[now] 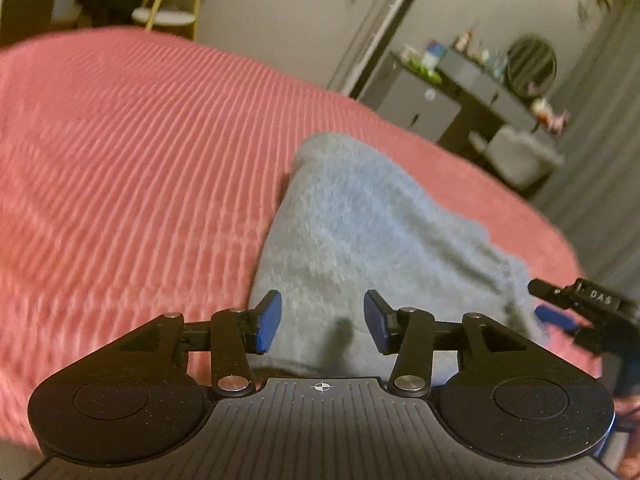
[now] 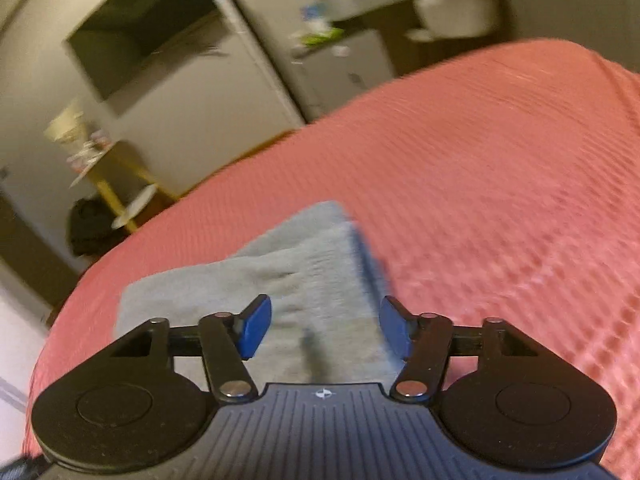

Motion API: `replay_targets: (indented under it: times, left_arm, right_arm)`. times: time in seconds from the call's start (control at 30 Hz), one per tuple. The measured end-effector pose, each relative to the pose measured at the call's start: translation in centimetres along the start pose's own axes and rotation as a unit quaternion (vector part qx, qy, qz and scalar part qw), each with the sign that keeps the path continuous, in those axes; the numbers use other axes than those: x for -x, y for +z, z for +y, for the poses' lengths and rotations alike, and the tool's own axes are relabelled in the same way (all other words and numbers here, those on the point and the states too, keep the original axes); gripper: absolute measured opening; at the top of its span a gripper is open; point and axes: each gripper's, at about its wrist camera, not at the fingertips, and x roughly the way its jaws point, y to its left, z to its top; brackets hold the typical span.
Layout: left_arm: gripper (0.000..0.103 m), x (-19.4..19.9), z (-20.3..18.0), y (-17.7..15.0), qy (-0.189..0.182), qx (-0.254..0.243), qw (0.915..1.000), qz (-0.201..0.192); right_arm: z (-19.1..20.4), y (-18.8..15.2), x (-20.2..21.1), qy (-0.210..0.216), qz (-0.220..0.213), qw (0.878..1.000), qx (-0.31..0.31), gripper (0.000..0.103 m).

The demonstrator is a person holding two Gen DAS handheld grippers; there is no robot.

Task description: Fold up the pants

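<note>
While both sets of jaws stand spread with nothing pinched, the left gripper [image 1: 322, 322] and the right gripper [image 2: 325, 328] hover just above the grey pants [image 1: 360, 240]; these lie folded into a compact stack on the pink bedspread [image 1: 120, 160], running toward one o'clock in the left view and eleven o'clock in the right; folding looks nearly finished, perhaps only smoothing left.
</note>
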Motion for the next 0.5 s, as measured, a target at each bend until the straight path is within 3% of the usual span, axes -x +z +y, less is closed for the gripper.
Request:
replay_targets:
  times: [0.07, 0.2, 0.3, 0.5]
  left_arm:
    - [0.051, -0.9, -1.1, 0.5, 0.009, -0.037, 0.9993, -0.001]
    - [0.051, -3.0, -3.0, 2.2, 0.025, -0.076, 0.9967, -0.010]
    - [0.055, -5.1, -3.9, 4.2, 0.037, -0.085, 0.9956, -0.013]
    - [0.053, -9.2, -4.9, 7.0, 0.068, -0.098, 0.9927, -0.018]
  right_arm:
    - [1.1, -0.8, -0.9, -0.011, 0.003, 0.999, 0.041, 0.039]
    - [1.7, -2.6, -3.9, -0.040, 0.007, 0.994, 0.100, 0.039]
    - [1.6, -2.1, -3.9, -0.024, -0.011, 0.997, 0.069, 0.041]
    - [0.6, -2.3, -3.6, 0.000, -0.023, 0.999, 0.035, 0.045]
